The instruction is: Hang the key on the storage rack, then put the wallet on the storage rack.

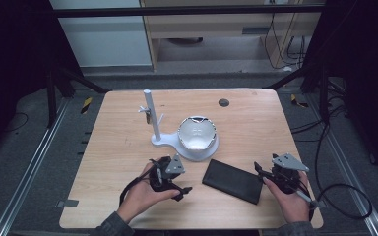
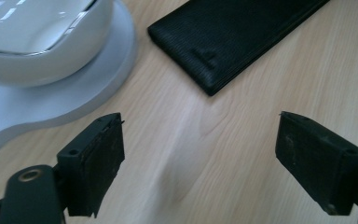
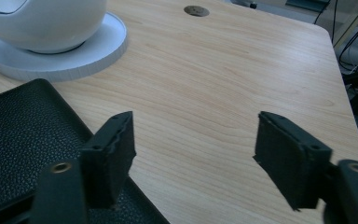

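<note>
A flat black leather-grain wallet lies closed on the pale wooden table, at an angle near the front edge, between the two hand-held grippers and touched by neither. Just behind it stands a white stand with a round base carrying a glossy white egg-shaped shell, open at the top; a slim white post with small side pegs rises from the left end of the same base. A small dark round plug sits in the tabletop farther back. The left gripper, held low over the bare wood just left of the wallet, has its black jaws spread wide with nothing between them; in the left gripper view the wallet's corner lies ahead of the jaws. The right gripper, just off the wallet's right end, also has its jaws apart and empty, its left jaw hanging above the leather surface.
</note>
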{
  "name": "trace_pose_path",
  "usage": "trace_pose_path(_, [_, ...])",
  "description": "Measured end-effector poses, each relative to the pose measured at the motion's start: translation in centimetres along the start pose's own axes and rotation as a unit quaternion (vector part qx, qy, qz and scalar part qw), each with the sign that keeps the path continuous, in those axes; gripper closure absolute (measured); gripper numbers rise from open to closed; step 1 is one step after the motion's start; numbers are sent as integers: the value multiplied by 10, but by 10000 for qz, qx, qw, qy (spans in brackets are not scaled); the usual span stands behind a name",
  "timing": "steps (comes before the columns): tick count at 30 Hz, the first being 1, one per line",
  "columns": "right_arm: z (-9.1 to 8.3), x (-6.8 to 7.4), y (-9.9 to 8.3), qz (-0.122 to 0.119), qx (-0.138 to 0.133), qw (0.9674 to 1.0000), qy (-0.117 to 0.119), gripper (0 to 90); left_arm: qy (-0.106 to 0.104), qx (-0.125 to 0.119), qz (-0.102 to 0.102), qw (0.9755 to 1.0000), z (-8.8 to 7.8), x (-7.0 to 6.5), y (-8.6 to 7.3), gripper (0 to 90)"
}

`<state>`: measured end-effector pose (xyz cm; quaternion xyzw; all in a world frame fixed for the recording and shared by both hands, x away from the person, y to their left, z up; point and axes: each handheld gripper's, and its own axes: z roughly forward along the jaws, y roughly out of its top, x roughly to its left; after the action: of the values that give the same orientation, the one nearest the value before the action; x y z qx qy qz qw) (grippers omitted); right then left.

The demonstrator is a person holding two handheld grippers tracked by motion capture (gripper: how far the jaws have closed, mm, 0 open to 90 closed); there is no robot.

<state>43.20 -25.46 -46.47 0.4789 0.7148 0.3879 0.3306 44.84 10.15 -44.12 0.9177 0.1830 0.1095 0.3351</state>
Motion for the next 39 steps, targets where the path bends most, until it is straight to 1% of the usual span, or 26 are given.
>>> trace_pose_path(1, [-4, -3, -5, 142, -117, 9998, 57, 198, 61, 25, -70, 10000, 11, -5, 1, 133])
trace_pose_path(2, [-5, -4, -8, 189, -116, 9997, 62, 175, 104, 14, -152, 9998, 16, -6, 1, 124])
trace_pose_path(4, [-6, -5, -15, 207, -80, 9998, 12, 127, 60, -80, -322, 9994, 25, -9, 0, 108])
trace_pose_path(5, [-6, -6, -18, 280, -48, 9996, 3, 114, 64, -115, -387, 9992, 28, -10, -1, 108])
trace_pose_path(6, [-6, -7, -19, 341, 11, 9994, 19, 104, 87, -149, -397, 9991, 34, -15, 0, 108])
trace_pose_path(7, [-6, -7, -19, 341, 11, 9994, 19, 104, 87, -149, -397, 9991, 34, -15, 0, 110])
trace_pose_path(8, [-6, -7, -18, 320, -42, 9995, -27, 99, 105, -129, -357, 9992, 36, -16, 1, 110])
trace_pose_path(10, [-5, -7, -17, 316, -65, 9995, -23, 94, 109, -105, -248, 9996, 39, -18, 2, 108])
trace_pose_path(12, [-4, -6, -17, 283, -15, 9996, -20, 95, 113, -108, -203, 9997, 38, -18, 3, 109])
trace_pose_path(15, [-7, -3, -16, 273, -47, 9996, -16, 98, 26, -230, -304, 9993, 36, -20, 3, 131])
trace_pose_path(17, [-10, -3, -15, 264, -87, 9996, 36, 100, 80, -214, -205, 9995, 33, -23, 3, 136])
trace_pose_path(20, [-14, -1, -16, 211, -59, 9997, 69, 133, -52, -248, -261, 9993, 33, -27, 3, 195])
trace_pose_path(21, [-16, 0, -17, 196, -46, 9998, 83, 139, -54, -212, -264, 9994, 35, -27, 3, 235])
trace_pose_path(22, [-19, 1, -17, 210, -30, 9997, 116, 172, 3, -140, -222, 9997, 36, -28, 3, 278])
trace_pose_path(23, [-20, 2, -18, 151, -39, 9998, 141, 224, 61, -112, -183, 9998, 37, -29, 3, 304])
trace_pose_path(24, [-20, 2, -18, 151, -39, 9998, 141, 224, 61, -112, -183, 9998, 37, -29, 3, 358])
trace_pose_path(25, [-23, 3, -20, 130, 6, 9998, 181, 253, 181, -11, -144, 9997, 38, -28, 3, 403])
trace_pose_path(26, [-23, 3, -21, 112, 12, 9998, 192, 279, 191, 27, -166, 9997, 39, -27, 3, 429])
trace_pose_path(27, [-22, 3, -21, 78, 23, 9997, 210, 310, 183, 62, -186, 9996, 39, -25, 2, 487])
trace_pose_path(30, [-20, 5, -21, -28, 63, 9997, 242, 362, 181, 57, -255, 9995, 38, -22, 2, 656])
trace_pose_path(32, [-20, 8, -21, -85, 62, 9996, 271, 389, 151, 99, -302, 9994, 35, -16, 0, 753])
trace_pose_path(33, [-20, 9, -21, -118, 69, 9995, 268, 397, 70, 122, -320, 9994, 34, -14, 0, 815])
trace_pose_path(34, [-19, 10, -21, -154, 78, 9995, 257, 404, -15, 151, -407, 9991, 34, -12, 0, 845])
trace_pose_path(35, [-19, 10, -21, -202, 84, 9995, 244, 412, -15, 151, -407, 9991, 34, -12, 0, 878])
trace_pose_path(37, [-19, 10, -21, -201, 76, 9995, 234, 430, -41, 239, -448, 9987, 36, -9, 0, 899])
trace_pose_path(39, [-19, 11, -21, -199, 61, 9995, 219, 442, -63, 295, -422, 9987, 37, -9, 0, 899])
